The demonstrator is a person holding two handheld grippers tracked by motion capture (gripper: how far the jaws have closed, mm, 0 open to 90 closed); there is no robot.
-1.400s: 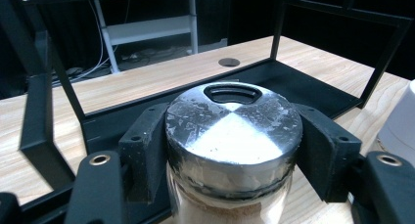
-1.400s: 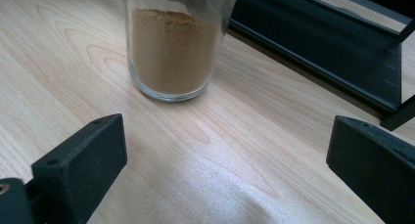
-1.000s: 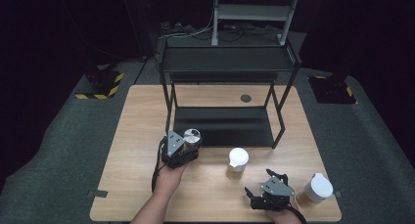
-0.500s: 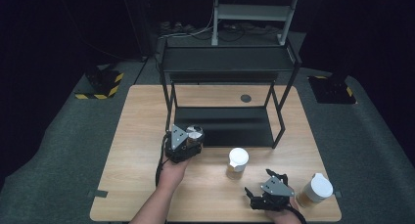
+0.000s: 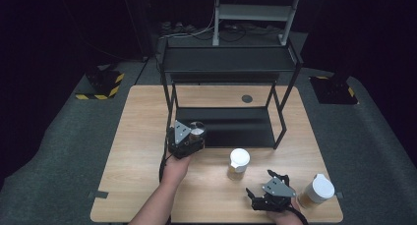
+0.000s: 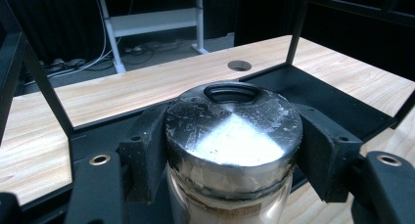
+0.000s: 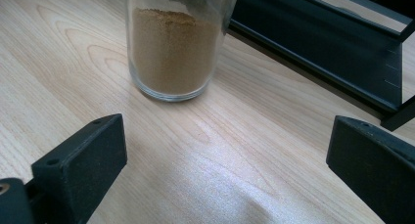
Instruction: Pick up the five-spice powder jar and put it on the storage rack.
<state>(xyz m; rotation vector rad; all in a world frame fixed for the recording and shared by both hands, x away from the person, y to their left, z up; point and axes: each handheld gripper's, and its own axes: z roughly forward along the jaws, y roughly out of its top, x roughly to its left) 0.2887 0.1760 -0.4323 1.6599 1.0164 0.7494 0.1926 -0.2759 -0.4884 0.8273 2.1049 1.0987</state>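
Where clamped: jar (image 6: 233, 136) inside left gripper (image 6: 230, 150).

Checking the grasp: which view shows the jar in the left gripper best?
Left gripper view: the jar sits close up, both black jaws pressed against its sides under the silver lid. The high view shows its lid small beside the left gripper.

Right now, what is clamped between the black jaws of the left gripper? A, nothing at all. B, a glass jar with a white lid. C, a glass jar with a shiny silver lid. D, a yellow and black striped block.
C: in the left gripper view both jaws of the left gripper press on the sides of a glass jar with a shiny silver lid, held at the front edge of the black metal rack's lower shelf.
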